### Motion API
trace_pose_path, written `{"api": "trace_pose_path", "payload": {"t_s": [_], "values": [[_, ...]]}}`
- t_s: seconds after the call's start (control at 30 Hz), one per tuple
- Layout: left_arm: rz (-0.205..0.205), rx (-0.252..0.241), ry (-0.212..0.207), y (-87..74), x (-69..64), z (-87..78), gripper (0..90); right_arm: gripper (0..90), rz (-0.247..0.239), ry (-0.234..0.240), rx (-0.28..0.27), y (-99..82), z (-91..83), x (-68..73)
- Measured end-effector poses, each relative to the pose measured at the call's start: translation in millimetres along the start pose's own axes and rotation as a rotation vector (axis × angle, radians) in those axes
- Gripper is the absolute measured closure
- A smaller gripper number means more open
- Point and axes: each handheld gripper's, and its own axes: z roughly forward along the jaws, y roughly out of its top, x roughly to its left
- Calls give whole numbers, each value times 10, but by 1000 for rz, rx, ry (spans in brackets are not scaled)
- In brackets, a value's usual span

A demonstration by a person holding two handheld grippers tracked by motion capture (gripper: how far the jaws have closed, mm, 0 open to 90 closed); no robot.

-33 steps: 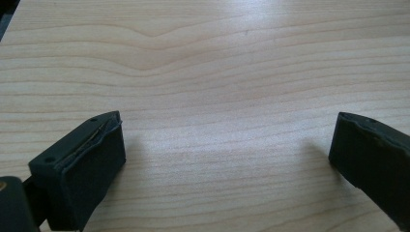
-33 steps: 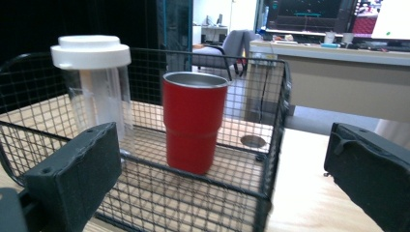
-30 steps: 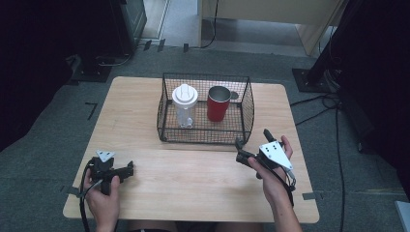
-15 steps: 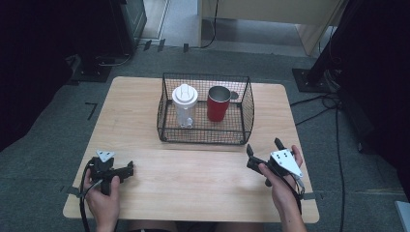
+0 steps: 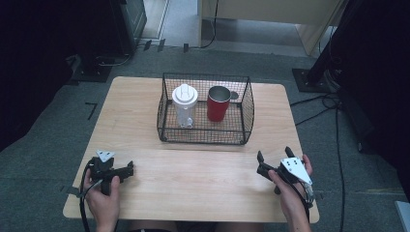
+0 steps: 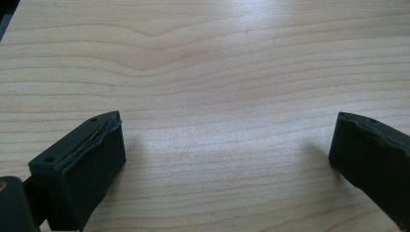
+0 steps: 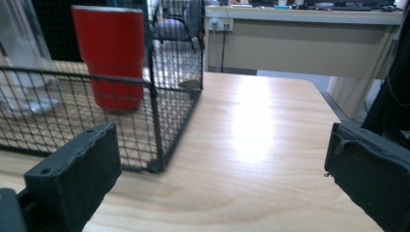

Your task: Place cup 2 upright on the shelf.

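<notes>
- Right gripper (image 5: 272, 163): jaws apart, empty, near the table's (image 5: 203, 179) front right corner.
- Left gripper (image 5: 126, 169): jaws apart, empty, near the front left corner.
- Red cup (image 5: 218, 103): upright in the wire basket (image 5: 203, 135), right half, toward the table's far edge, well apart from both grippers.
- Approach from above the open basket; keep the jaws wide and clear of the mesh.

A wire basket (image 5: 205, 108) is sitting on the desk (image 5: 135, 121) toward its far middle. Inside it, a lidded bottle (image 5: 185, 104) is standing to the left and a cup (image 5: 218, 103) just beside it to the right. Both are standing upright. Near the desk's front edge, the left gripper (image 5: 126, 170) is resting at the left corner and the right gripper (image 5: 274, 155) at the right, well apart.
</notes>
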Motion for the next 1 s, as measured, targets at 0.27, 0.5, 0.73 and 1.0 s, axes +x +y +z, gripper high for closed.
{"api": "trace_pose_path", "payload": {"t_s": [0.27,0.5,0.73,1.0], "values": [[0,0,-1,0,0,0,0,0,11,-29,33,-140,-72,-127],[0,0,-1,0,0,0,0,0,13,-54,56,-232,-132,-221],[0,0,-1,-1,0,0,0,0,19,-81,79,-268,-204,-320],[0,0,-1,-1,-1,0,0,0,13,-97,134,-278,-273,-405]]}}
